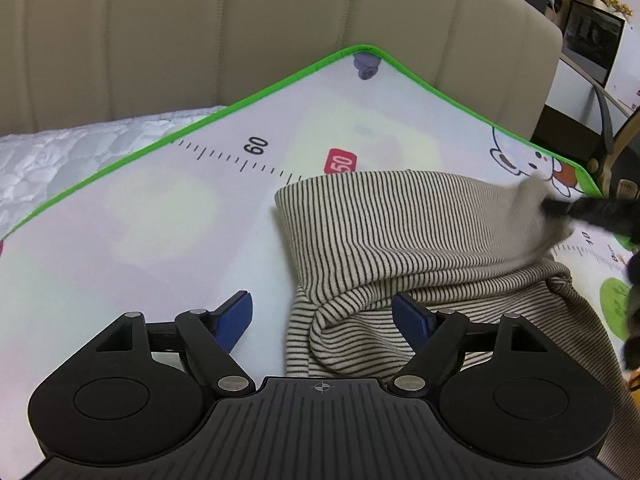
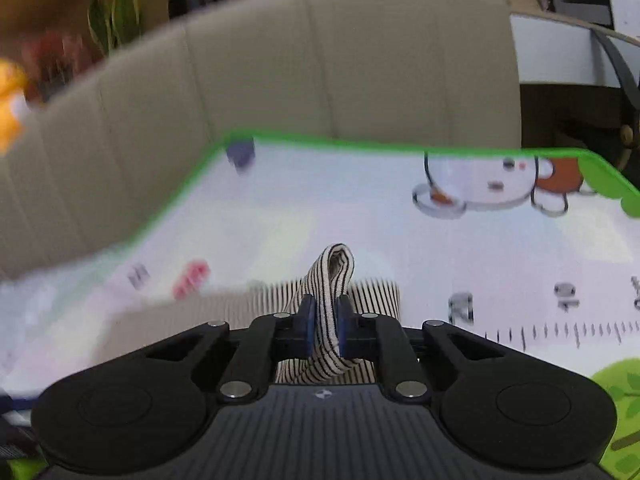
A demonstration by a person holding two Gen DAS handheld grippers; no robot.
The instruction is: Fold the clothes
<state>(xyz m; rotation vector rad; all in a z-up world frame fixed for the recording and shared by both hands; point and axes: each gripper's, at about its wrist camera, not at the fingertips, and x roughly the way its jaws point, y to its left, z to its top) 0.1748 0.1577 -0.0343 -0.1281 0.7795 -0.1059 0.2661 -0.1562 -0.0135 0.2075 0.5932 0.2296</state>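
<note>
Lying bunched on the green-edged play mat (image 1: 168, 216) before the beige headboard (image 1: 240, 32), striped garment (image 1: 400, 232), spreading wide over its near fold with nothing clamped, left gripper (image 1: 322, 320), pinching a raised fold of stripes between blue pads, right gripper (image 2: 325, 322).

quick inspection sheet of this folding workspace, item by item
surface: play mat with green edge, ruler marks and cartoon prints, lying on a quilted white cover
job's things: striped garment, partly folded and bunched
clutter: nothing seen
grippers: left tool open, one pad over the garment; right tool shut on a fold of the garment
cables: nothing seen
surroundings: beige padded headboard, dark screen and shelves at right, plant, blurred
</note>
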